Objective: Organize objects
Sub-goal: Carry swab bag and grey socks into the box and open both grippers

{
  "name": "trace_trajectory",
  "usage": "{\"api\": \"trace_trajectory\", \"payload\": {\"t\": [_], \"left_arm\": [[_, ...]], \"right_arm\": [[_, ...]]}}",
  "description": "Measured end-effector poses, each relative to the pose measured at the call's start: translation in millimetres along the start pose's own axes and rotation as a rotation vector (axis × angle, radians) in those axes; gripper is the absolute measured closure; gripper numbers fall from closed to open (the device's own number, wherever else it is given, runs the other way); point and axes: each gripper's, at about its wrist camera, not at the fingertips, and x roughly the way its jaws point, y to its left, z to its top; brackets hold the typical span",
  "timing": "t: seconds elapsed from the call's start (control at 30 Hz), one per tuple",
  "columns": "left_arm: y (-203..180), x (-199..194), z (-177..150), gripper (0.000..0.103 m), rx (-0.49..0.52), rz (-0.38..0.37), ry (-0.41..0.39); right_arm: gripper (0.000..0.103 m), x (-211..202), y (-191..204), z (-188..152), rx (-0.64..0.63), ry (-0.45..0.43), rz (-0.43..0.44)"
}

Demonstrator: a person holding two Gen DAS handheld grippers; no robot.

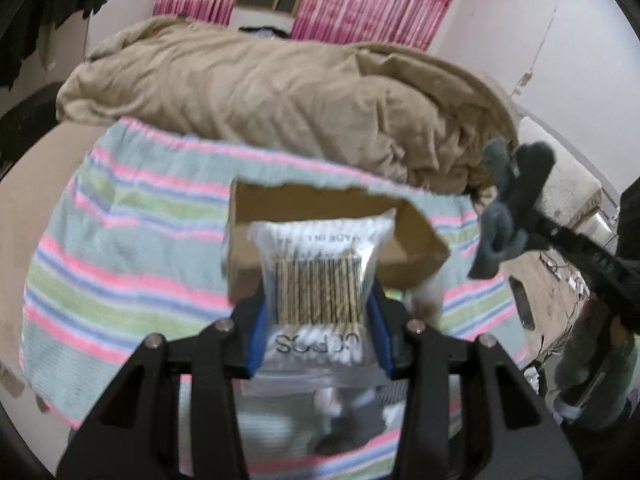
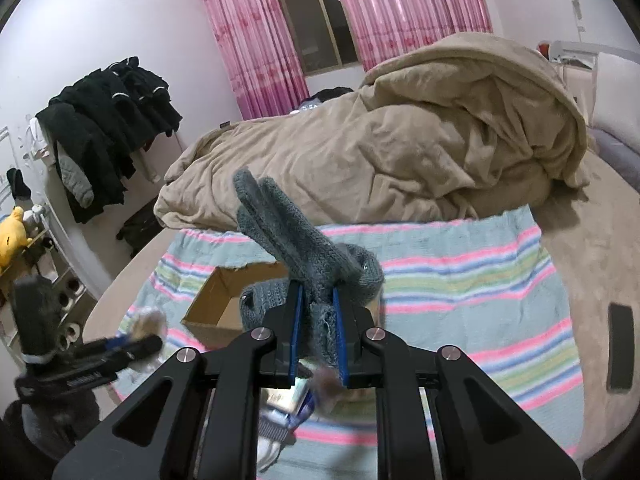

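1. Bedroom setting: pink curtains (image 2: 256, 36) hang behind a bed (image 2: 592, 280) that carries a crumpled beige blanket (image 1: 280, 92) and a striped towel (image 1: 132, 248), which serves as your work surface.
2. An open cardboard box (image 1: 416, 236) sits on the striped towel, its flaps up and its interior partly hidden.
3. Your left hand-held gripper (image 1: 318, 316) is narrowed onto a clear packet of cotton swabs (image 1: 320, 264); both blue pads press its sides, and the packet hangs in front of the box opening.
4. Your right hand-held gripper (image 2: 318, 328) is fully clamped on a grey knitted glove (image 2: 296, 240), whose fingers stand above the jaws, over the box's near edge.
5. Step in hand, as judged: carrying each item to the box.
6. Next move likely calls for bringing the packet over the box opening, lowering it, then releasing; the glove waits its turn.
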Motion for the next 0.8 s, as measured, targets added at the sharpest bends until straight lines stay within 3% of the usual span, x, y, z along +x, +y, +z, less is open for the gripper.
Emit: {"api": "trace_trajectory", "payload": {"t": [0.13, 0.33, 0.8], "left_arm": [[-9.6, 18.7, 20.2, 0.059, 0.023, -0.007, -0.026], [-21.4, 74.1, 30.5, 0.059, 0.038, -0.007, 0.013], [-16.9, 162.7, 9.3, 0.059, 0.036, 0.016, 0.165]], "right_arm": [[0.087, 17.9, -0.5, 11.5, -0.030, 0.002, -0.011], [0.087, 68.0, -6.0, 12.9, -0.083, 0.058, -0.051], [0.087, 141.8, -16.3, -55.9, -0.036, 0.292, -0.070]]}}
